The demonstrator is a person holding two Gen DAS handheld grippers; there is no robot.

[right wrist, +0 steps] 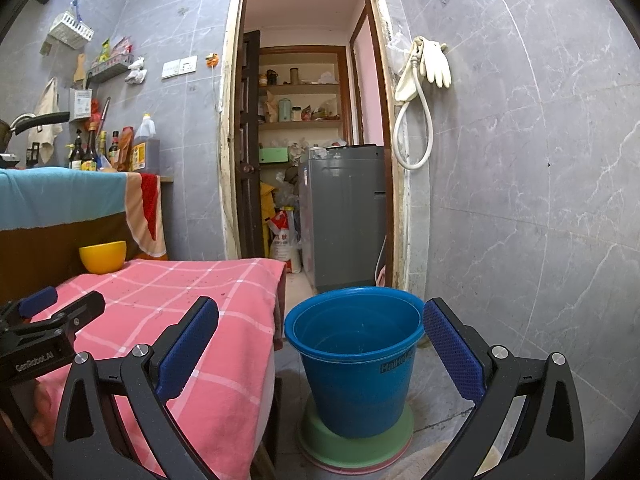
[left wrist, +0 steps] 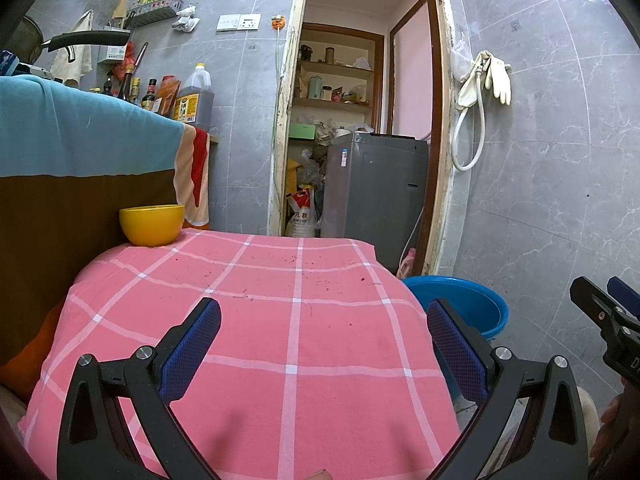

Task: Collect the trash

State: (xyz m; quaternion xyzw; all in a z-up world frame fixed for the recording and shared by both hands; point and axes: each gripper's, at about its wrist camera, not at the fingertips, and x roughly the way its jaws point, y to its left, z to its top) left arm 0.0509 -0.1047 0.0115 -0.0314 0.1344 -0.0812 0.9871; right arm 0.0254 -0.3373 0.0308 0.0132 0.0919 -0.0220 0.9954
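Grey marbled tiles cover the walls of a small kitchen, and an open doorway (right wrist: 312,120) at the back shows pantry shelves and a grey washing machine (right wrist: 344,216). Low in front stands a table draped in a pink checked cloth (left wrist: 280,340), with a yellow bowl (left wrist: 152,225) at its far left corner, against the brown side of a counter covered by a blue cloth (left wrist: 80,128). Small dark crumbs and specks (left wrist: 324,280), the only trash that shows, lie scattered over the far half of the pink cloth. The left gripper (left wrist: 324,344) hangs above the near part of the cloth, its blue-padded fingers spread wide with nothing between them. The right gripper (right wrist: 320,348) is off the table's right edge, likewise spread wide and empty, and points at a blue bucket (right wrist: 356,360) that stands on the floor just beside the table, set on a green and pink base (right wrist: 356,448). The bucket's inside looks bare. Rubber gloves (right wrist: 436,62) and a white hose (right wrist: 412,136) hang to the right of the doorway.
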